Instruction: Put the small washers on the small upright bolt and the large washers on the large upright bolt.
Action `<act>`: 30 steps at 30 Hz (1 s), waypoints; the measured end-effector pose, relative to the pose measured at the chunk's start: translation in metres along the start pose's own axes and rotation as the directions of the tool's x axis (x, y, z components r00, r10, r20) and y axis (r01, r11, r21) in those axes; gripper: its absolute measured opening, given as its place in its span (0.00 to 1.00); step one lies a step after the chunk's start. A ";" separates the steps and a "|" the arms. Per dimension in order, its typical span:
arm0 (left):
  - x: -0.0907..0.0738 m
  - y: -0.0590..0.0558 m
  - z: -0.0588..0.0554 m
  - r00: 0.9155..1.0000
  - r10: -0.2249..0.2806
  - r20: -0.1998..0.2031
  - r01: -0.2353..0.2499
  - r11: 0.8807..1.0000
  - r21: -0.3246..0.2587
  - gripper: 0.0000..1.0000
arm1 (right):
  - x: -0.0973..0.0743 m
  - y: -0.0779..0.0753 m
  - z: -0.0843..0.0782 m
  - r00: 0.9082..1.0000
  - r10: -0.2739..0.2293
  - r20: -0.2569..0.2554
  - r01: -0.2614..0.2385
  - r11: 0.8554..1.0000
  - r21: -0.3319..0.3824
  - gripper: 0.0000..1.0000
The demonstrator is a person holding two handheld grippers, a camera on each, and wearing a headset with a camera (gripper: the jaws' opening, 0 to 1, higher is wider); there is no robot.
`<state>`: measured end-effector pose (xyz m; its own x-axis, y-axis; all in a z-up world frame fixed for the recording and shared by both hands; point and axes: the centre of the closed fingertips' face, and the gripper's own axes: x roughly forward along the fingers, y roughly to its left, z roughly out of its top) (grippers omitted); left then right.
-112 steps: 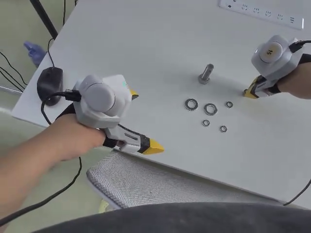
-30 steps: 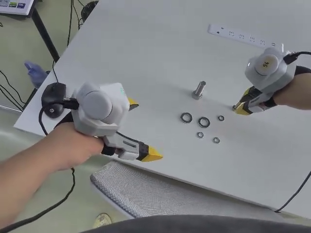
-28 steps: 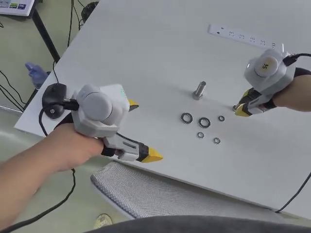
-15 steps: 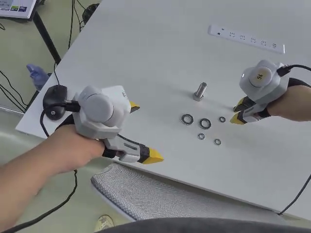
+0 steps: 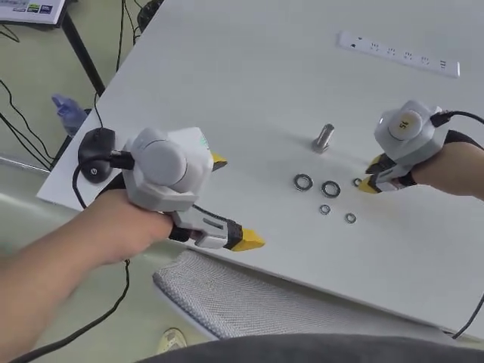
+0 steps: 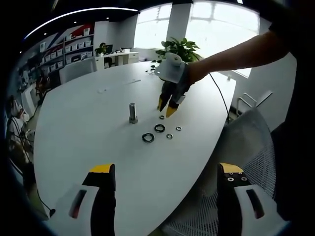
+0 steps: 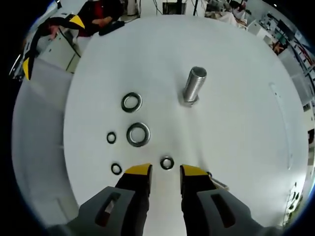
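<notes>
Plainly, the bolt [image 7: 193, 84] stands threaded end up; left gripper [image 6: 167, 168] and right gripper [image 7: 166, 170] jaws apart.

White counter [image 5: 227, 91], upright bolt [image 5: 324, 138] mid-surface, large washers [image 5: 303, 182] and small washers [image 5: 324, 209] lying flat beside it, power strip [image 5: 398, 54] at far edge

Bright open office around a white oval bench [image 6: 88, 128].
Far ahead of the left gripper's [image 6: 166, 169] jaws, 2 sunlit windows [image 6: 216, 24] stand behind a leafy plant [image 6: 179, 48]. Left of the jaws are shelves [image 6: 74, 42] under a curved ceiling light [image 6: 83, 11]. A grey mesh chair [image 6: 248, 142] sits right of the jaws. The floor [image 5: 23, 219] is pale green.
</notes>
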<state>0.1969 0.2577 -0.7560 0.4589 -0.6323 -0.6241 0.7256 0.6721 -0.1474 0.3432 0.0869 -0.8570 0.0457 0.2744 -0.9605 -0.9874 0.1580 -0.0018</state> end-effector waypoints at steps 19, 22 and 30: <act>0.001 -0.004 -0.006 0.999 -0.010 -0.031 0.011 1.000 0.019 0.83 | 0.011 -0.002 -0.001 1.000 -0.013 -0.021 0.013 1.000 0.004 0.20; 0.000 -0.004 -0.007 0.999 -0.008 -0.032 0.009 1.000 0.018 0.83 | 0.011 -0.002 -0.002 1.000 -0.012 -0.028 0.012 1.000 -0.003 0.20; -0.001 -0.004 -0.009 1.000 -0.009 -0.029 0.009 1.000 0.008 0.82 | 0.012 -0.003 -0.002 0.998 -0.027 -0.059 0.026 1.000 -0.009 0.15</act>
<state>0.1887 0.2586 -0.7620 0.4375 -0.6268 -0.6447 0.7340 0.6631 -0.1466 0.3464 0.0883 -0.8694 0.0631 0.2135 -0.9749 -0.9873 0.1563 -0.0297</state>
